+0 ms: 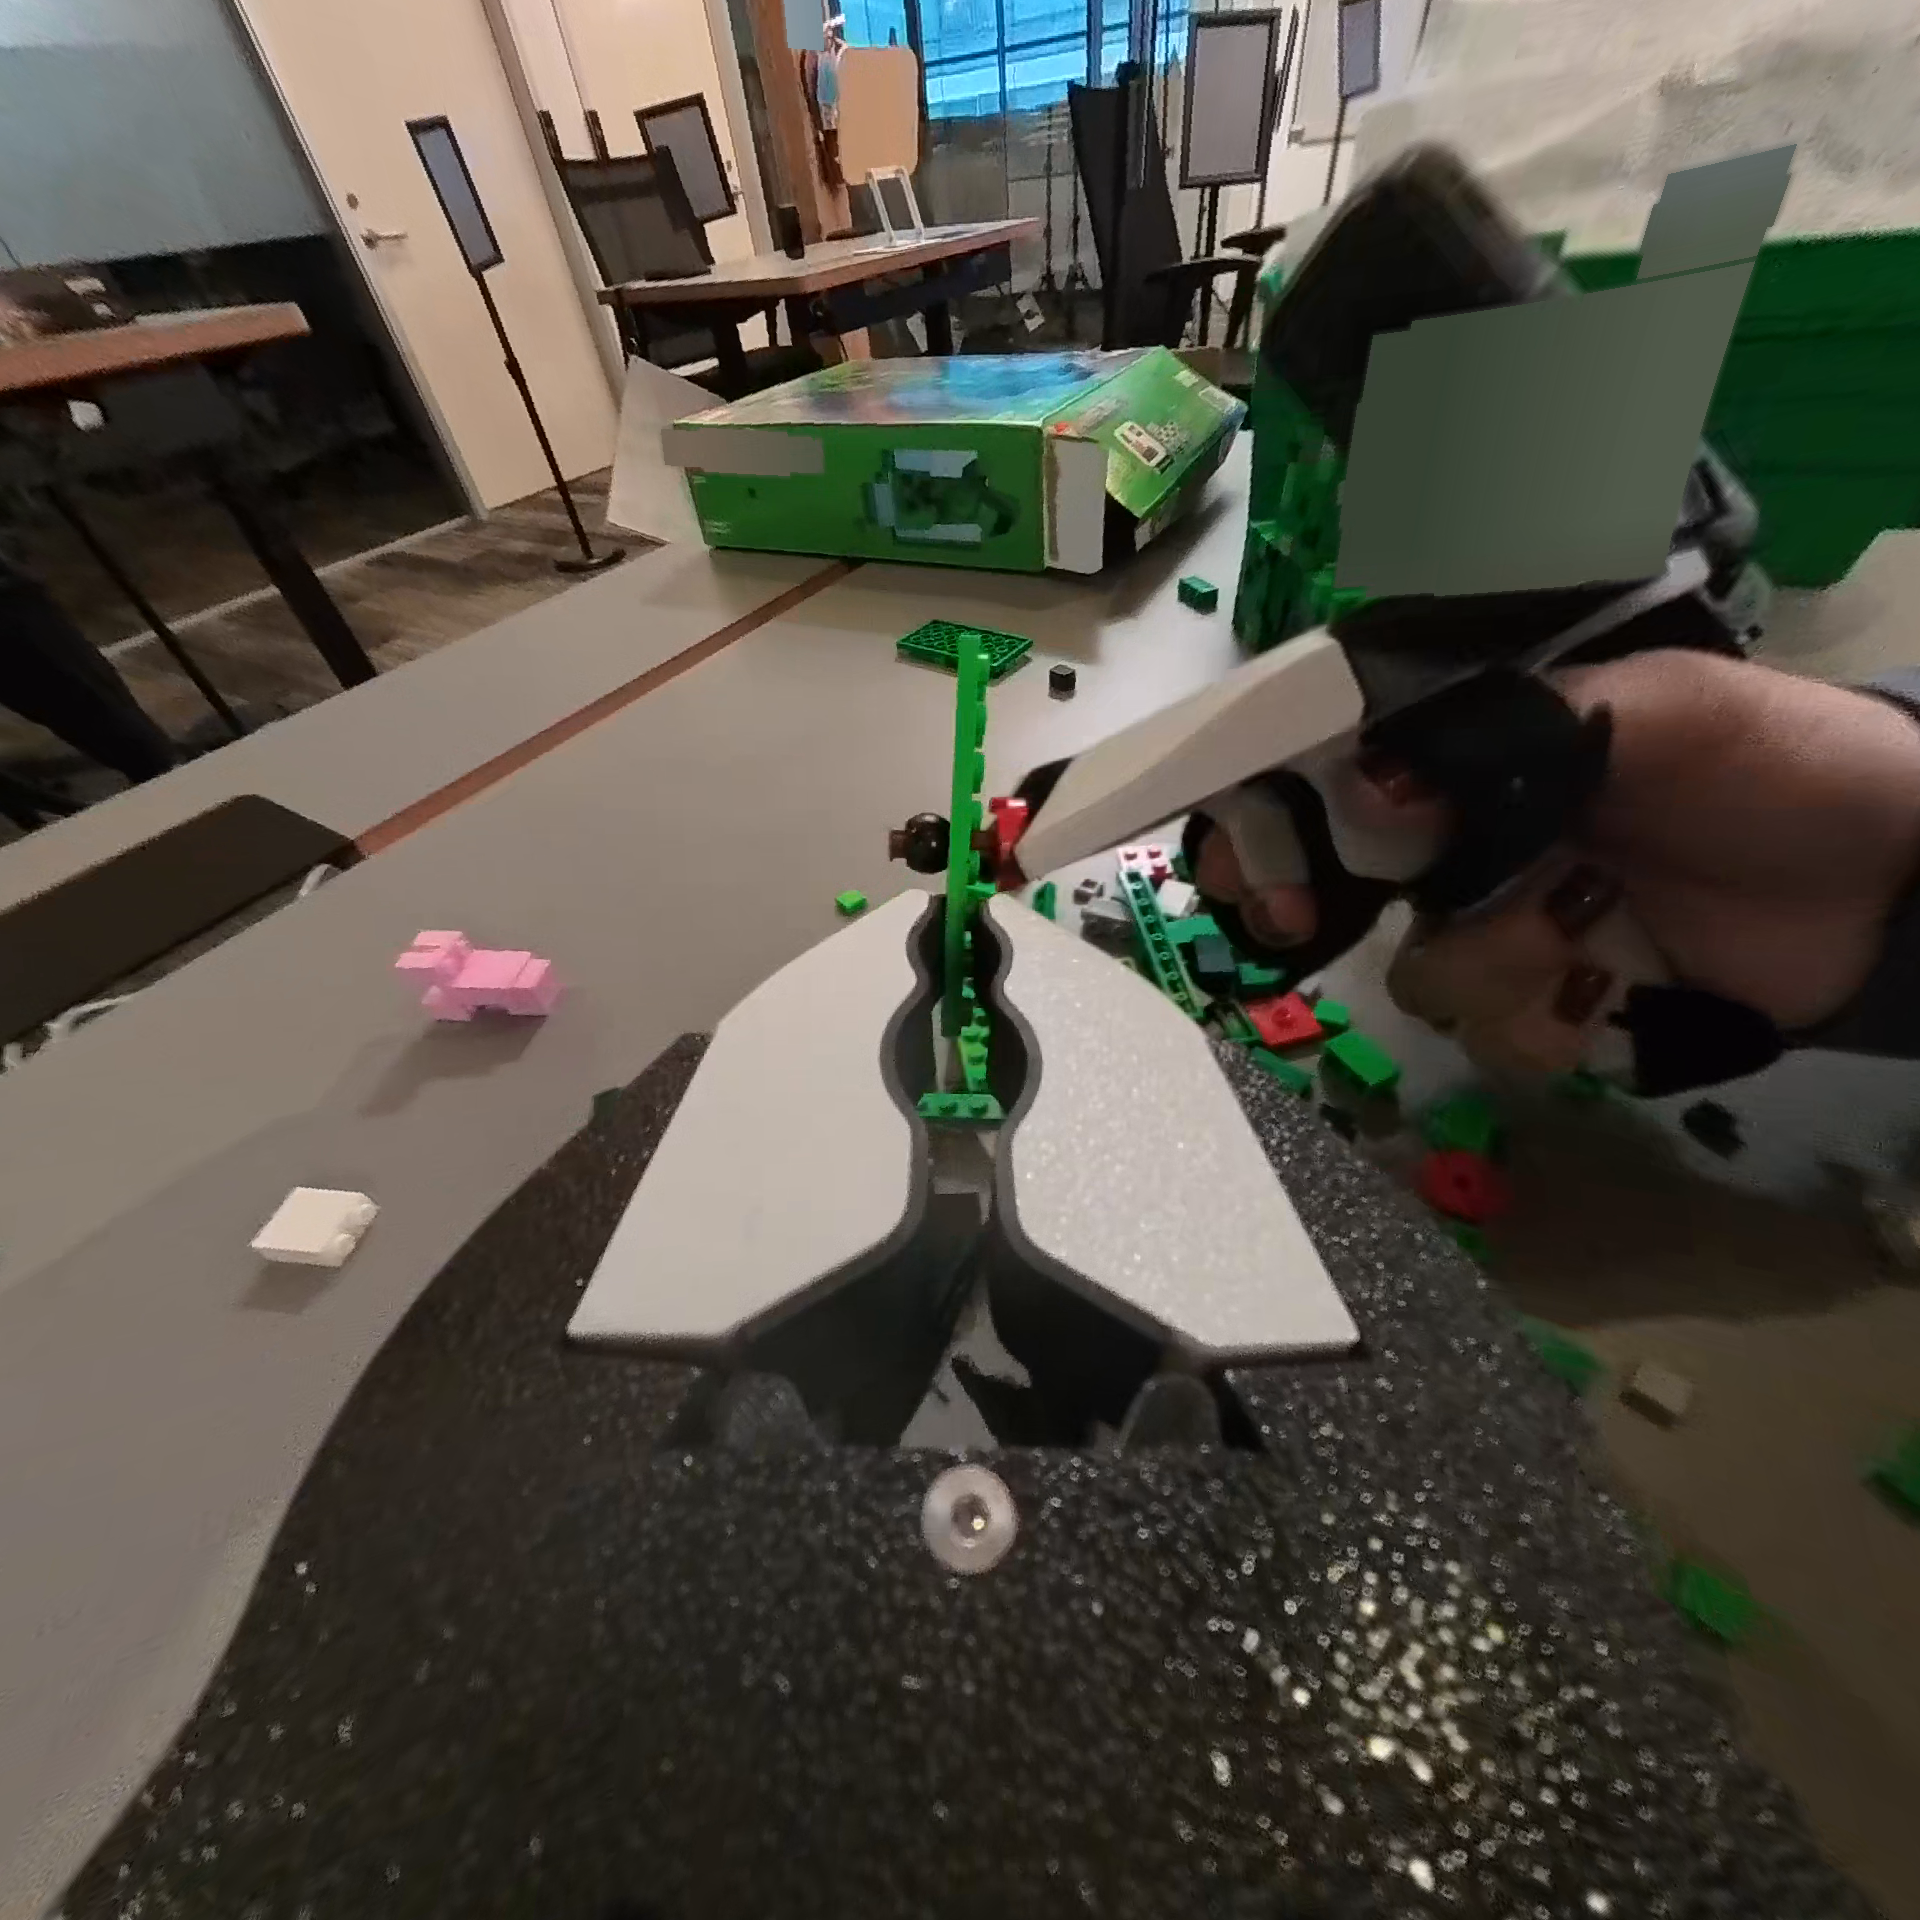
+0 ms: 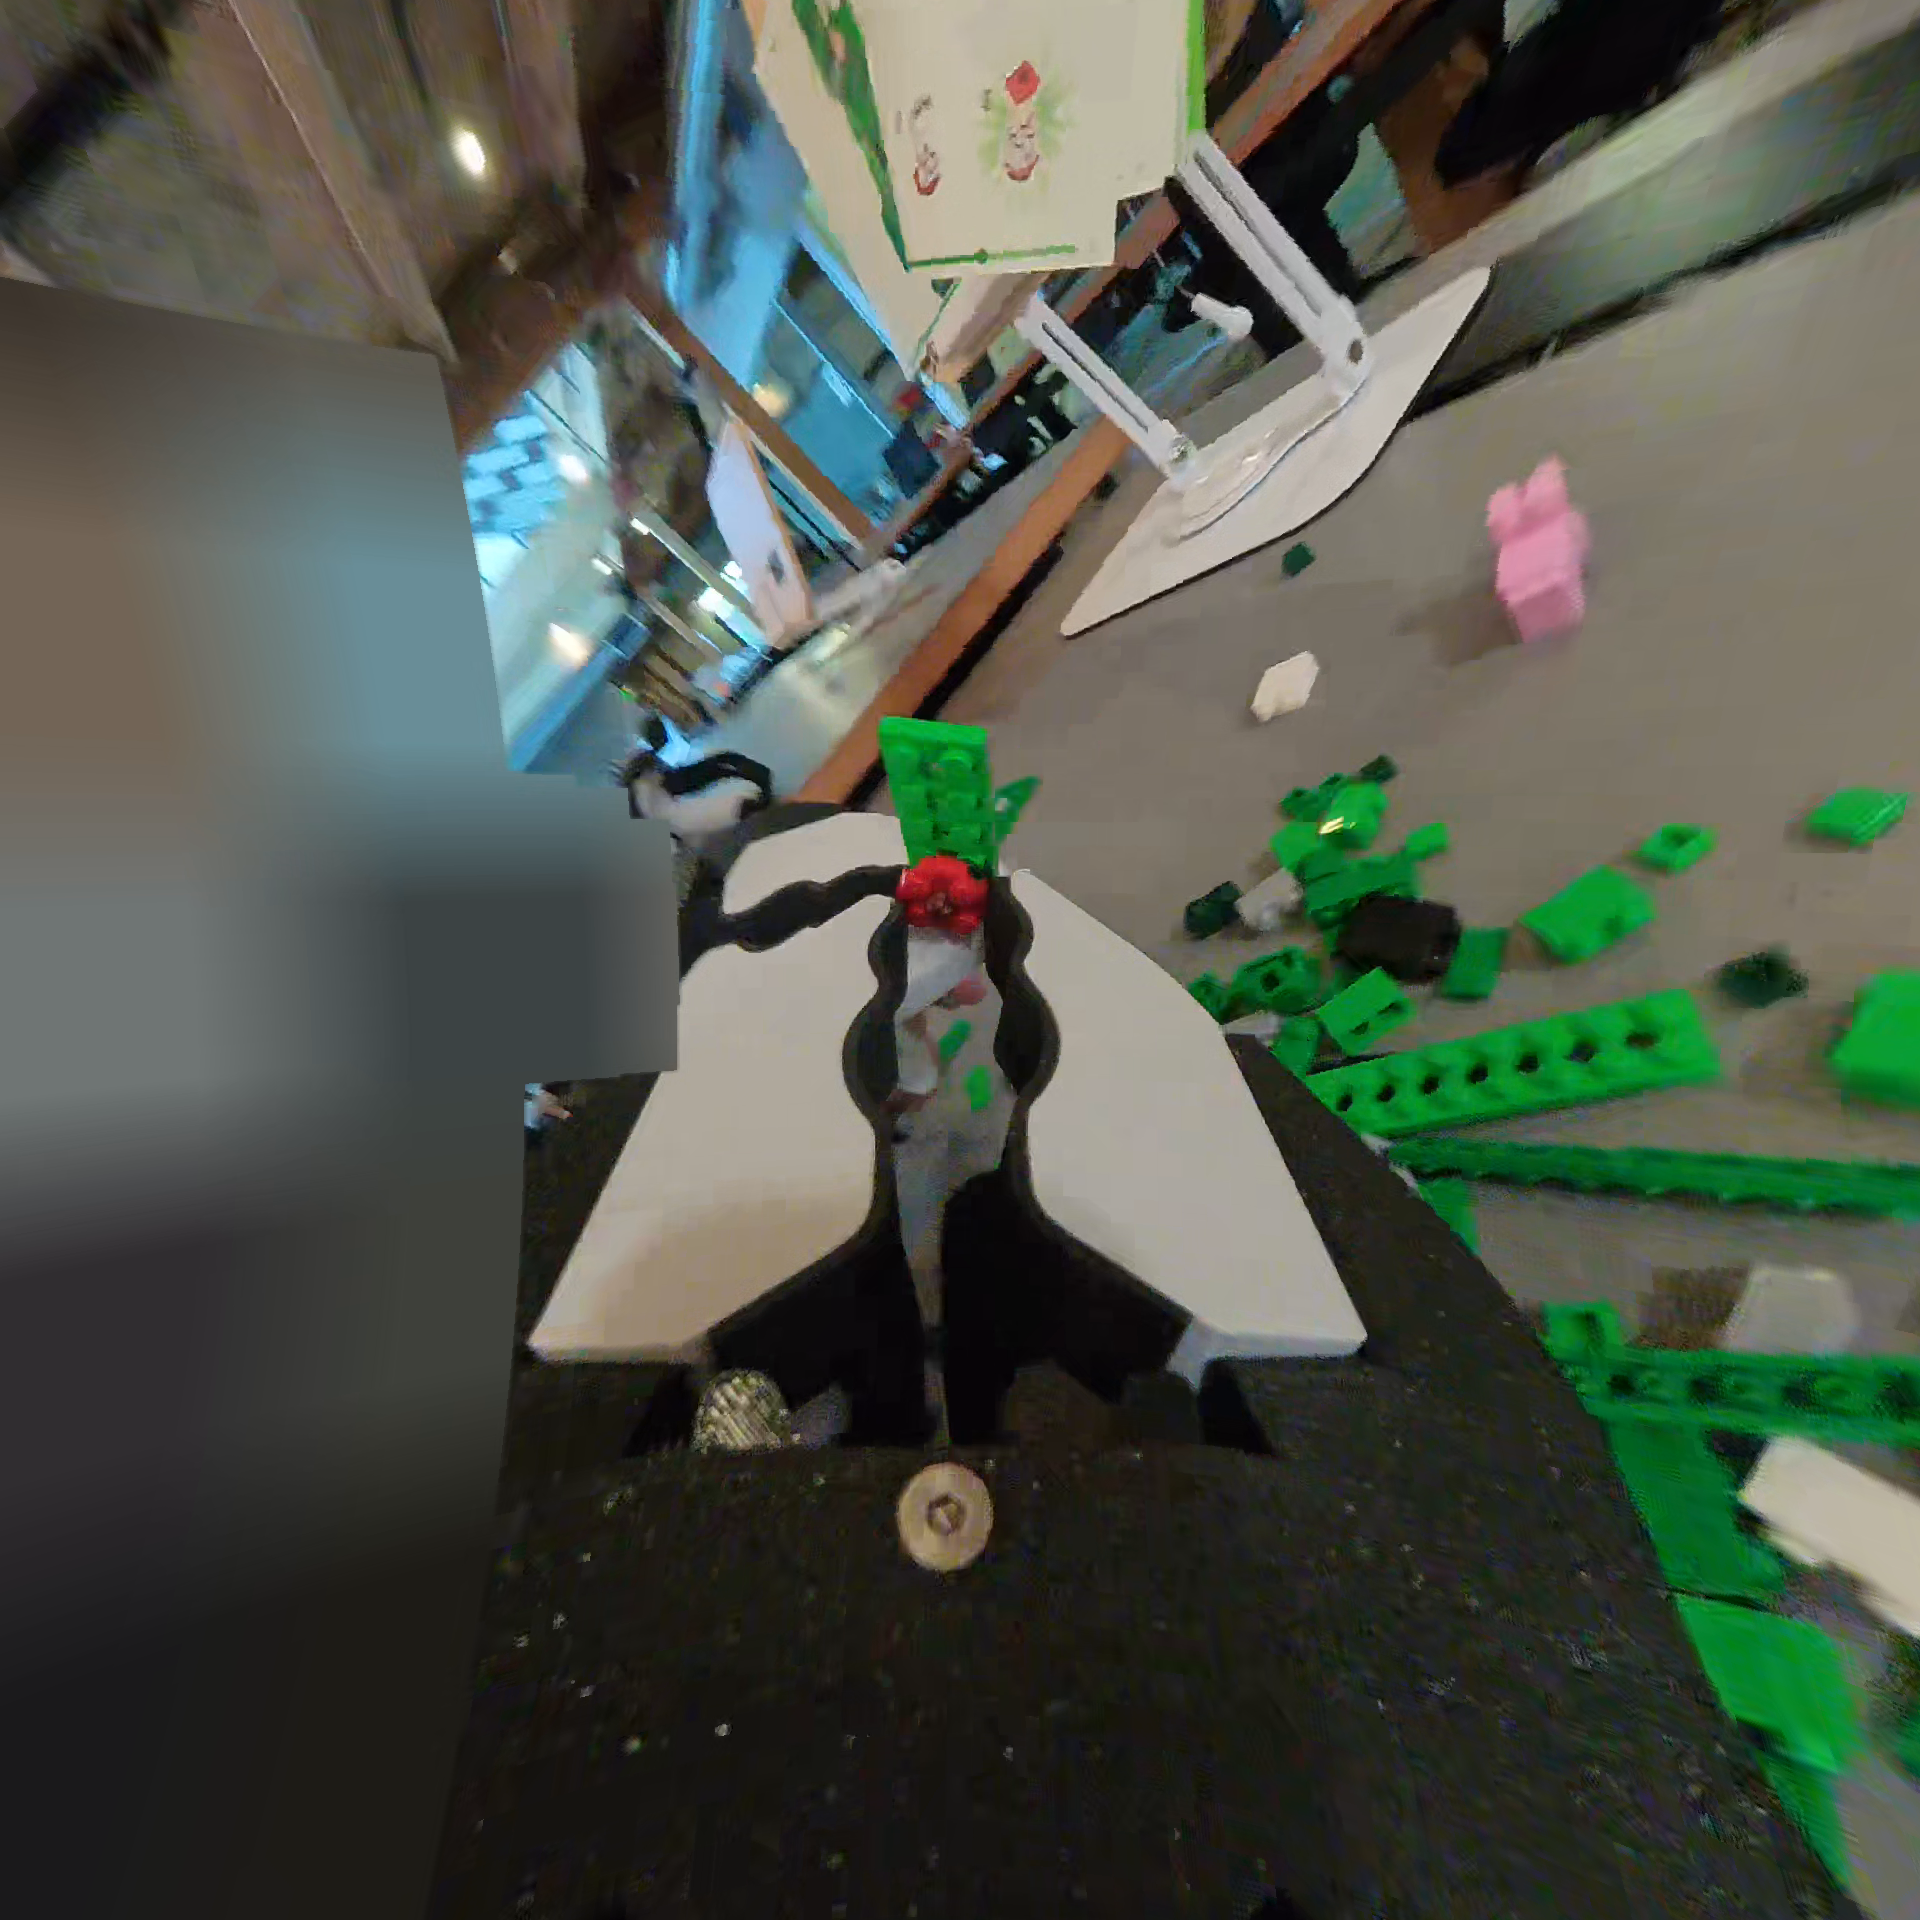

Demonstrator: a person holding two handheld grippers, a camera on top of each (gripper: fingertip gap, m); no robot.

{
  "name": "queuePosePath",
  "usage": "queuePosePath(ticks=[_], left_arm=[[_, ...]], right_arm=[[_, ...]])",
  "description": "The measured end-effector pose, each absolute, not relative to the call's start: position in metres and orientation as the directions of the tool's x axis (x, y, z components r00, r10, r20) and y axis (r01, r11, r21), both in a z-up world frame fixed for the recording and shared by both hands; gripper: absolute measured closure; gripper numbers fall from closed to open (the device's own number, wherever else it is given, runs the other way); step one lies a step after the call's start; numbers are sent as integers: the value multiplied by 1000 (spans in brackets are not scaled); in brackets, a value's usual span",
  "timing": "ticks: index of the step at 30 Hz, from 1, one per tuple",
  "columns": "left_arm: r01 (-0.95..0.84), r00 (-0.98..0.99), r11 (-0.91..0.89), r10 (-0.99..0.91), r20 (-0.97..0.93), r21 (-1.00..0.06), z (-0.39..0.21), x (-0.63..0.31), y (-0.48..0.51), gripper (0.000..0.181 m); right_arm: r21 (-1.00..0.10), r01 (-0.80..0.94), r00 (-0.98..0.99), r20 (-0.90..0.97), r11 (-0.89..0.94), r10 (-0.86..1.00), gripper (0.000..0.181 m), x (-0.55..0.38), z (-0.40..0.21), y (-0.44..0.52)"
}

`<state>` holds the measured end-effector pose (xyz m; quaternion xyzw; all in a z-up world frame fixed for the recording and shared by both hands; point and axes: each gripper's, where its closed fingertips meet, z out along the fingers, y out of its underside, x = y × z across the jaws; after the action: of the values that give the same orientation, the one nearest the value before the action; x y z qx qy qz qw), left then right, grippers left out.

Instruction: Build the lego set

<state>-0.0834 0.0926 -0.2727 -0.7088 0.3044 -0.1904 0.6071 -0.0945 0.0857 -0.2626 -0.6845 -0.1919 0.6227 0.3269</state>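
Observation:
My left gripper [image 1: 966,914] is shut on a long green plate [image 1: 968,790] and holds it on edge above the grey table [image 1: 675,790]. My right gripper [image 2: 951,883] is shut on a small red flower piece [image 2: 940,896] and holds it against the side of the green plate [image 2: 935,790]. In the left wrist view the right gripper [image 1: 1023,831] comes in from the right with the red piece [image 1: 1006,821] at the plate. A dark round piece [image 1: 920,840] sticks out on the plate's other side.
A pink lego pig [image 1: 478,977] and a white brick [image 1: 312,1226] lie left on the table. A green set box [image 1: 935,468] lies at the back. Loose green, red and white pieces [image 2: 1455,935] lie scattered to the right. An instruction booklet stands on a white stand [image 2: 1247,416].

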Motion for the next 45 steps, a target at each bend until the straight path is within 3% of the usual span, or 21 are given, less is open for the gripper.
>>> queuePosePath(ticks=[3,5,9,12,14,17,19,20,28,32,38,43,45], left_arm=[[-234,744,-54,-652,-143,-971,-273,-83,93,177],[-253,746,-53,-646,-160,-966,-275,-84,95,177],[-196,755,-97,-649,-87,-976,-277,-87,97,177],[-173,767,-119,-639,-58,-978,-281,-89,98,177],[-177,783,-112,-618,-71,-978,-282,-90,99,177],[-240,804,-73,-573,-156,-968,-283,-89,103,178],[-285,813,-67,-545,-204,-956,-286,-89,106,177],[-289,819,-62,-532,-213,-955,-285,-88,107,177],[-237,878,-99,-447,-169,-967,-283,-93,111,177],[-217,891,-106,-427,-152,-970,-283,-93,113,178],[-208,902,-80,-401,-159,-975,-279,-90,116,177],[-66,905,-123,-426,-7,-990,-275,-89,117,178],[-37,902,-131,-431,23,-991,-275,-87,118,178]], right_arm=[[-598,-182,89,-800,-780,593,166,-94,-263,85],[-668,-163,144,-744,-726,653,166,-95,-266,87],[-915,-30,371,-385,-403,845,166,-96,-269,93],[-938,-13,402,-321,-345,858,166,-98,-271,94],[-866,-92,337,-491,-491,803,166,-98,-272,95],[-597,-232,109,-801,-768,589,166,-98,-273,95],[-429,-254,-22,-893,-867,449,166,-97,-274,96],[-415,-252,-38,-898,-874,438,166,-97,-274,97],[-811,-151,283,-583,-565,761,166,-98,-274,104],[-822,-159,287,-569,-547,771,166,-97,-273,105],[-660,-232,104,-747,-714,657,166,-95,-269,107],[-860,-170,273,-510,-481,816,166,-93,-266,111],[-891,-162,315,-454,-425,833,166,-91,-265,112]])
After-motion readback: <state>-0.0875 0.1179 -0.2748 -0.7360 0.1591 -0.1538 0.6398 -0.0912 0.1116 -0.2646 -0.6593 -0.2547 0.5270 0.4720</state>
